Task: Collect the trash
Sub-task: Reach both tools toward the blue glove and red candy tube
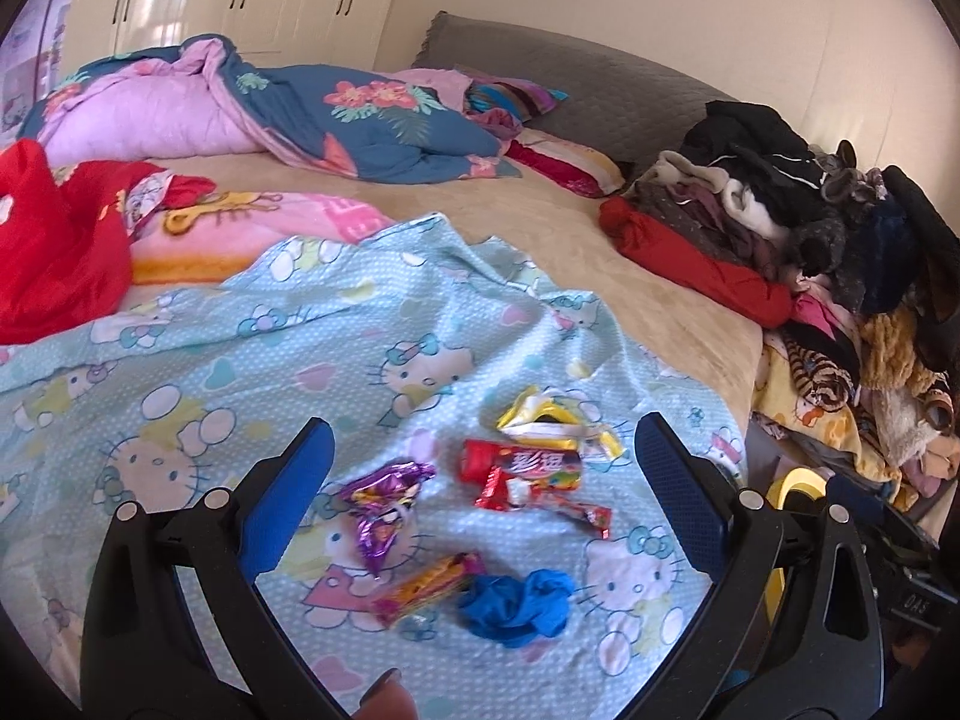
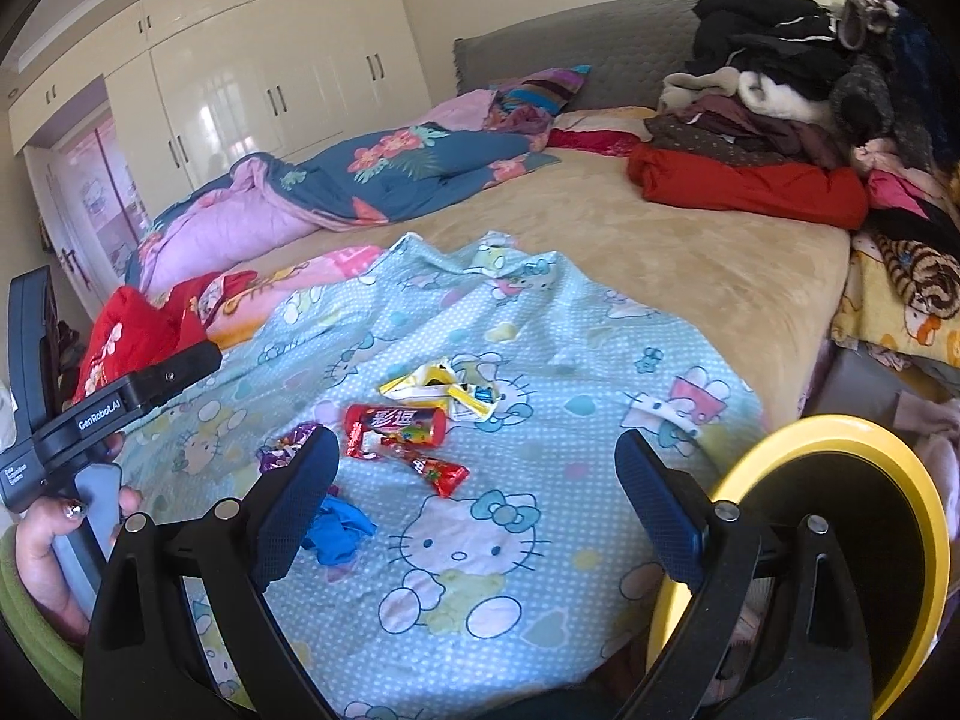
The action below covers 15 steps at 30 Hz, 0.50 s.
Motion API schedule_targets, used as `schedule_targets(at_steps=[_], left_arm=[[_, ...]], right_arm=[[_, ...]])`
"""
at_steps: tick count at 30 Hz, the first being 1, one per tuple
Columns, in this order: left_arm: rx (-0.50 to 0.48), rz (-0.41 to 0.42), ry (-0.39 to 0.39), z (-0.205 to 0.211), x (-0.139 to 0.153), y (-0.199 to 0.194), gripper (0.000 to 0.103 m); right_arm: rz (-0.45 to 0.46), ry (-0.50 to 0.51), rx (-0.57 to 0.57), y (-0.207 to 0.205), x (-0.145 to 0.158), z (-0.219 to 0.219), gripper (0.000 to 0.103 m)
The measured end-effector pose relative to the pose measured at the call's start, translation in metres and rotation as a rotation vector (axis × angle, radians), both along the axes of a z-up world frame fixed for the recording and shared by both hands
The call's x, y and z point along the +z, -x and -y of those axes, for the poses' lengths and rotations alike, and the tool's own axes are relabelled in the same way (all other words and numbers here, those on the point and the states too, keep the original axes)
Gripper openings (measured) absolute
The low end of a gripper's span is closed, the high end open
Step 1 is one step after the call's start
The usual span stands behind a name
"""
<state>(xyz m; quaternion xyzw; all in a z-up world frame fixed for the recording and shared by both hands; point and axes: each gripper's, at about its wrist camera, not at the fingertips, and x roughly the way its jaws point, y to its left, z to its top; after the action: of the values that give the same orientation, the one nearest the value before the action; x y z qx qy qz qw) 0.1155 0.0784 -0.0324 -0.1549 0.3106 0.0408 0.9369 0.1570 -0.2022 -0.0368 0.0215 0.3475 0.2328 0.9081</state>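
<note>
Trash lies on a light-blue cartoon-cat sheet on the bed: a yellow-white wrapper, a red candy wrapper, a purple foil wrapper, an orange-pink wrapper and a crumpled blue piece. My left gripper is open above them, empty. In the right wrist view the red wrapper, the yellow-white wrapper and the blue piece show. My right gripper is open and empty. A yellow-rimmed black bin stands at the bed's right edge.
A folded floral duvet lies at the far side of the bed. A pile of clothes covers the right side. Red cloth lies at the left. White wardrobes stand behind. The left hand-held device shows at left.
</note>
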Motion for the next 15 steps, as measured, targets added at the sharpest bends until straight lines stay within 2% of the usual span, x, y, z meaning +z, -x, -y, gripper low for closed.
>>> schedule_targets(at_steps=[4,12,14,15], left_arm=[[0.005,-0.028,0.004,-0.007,-0.011,0.005,0.092],[-0.039,-0.068,0.022,-0.013,-0.031,0.012,0.092],[-0.058,-0.080,0.025,-0.011,-0.036,0.013,0.092],[-0.074,-0.090,0.024,-0.009,-0.039,0.014,0.089]], right_arm=[[-0.005,0.004,0.037,-0.011,-0.002,-0.011,0.090],[-0.020,0.030,0.156,-0.035,-0.009,-0.041,0.064],[-0.037,0.057,0.188,-0.045,-0.016,-0.051,0.060],[-0.044,0.062,0.202,-0.048,-0.018,-0.055,0.057]])
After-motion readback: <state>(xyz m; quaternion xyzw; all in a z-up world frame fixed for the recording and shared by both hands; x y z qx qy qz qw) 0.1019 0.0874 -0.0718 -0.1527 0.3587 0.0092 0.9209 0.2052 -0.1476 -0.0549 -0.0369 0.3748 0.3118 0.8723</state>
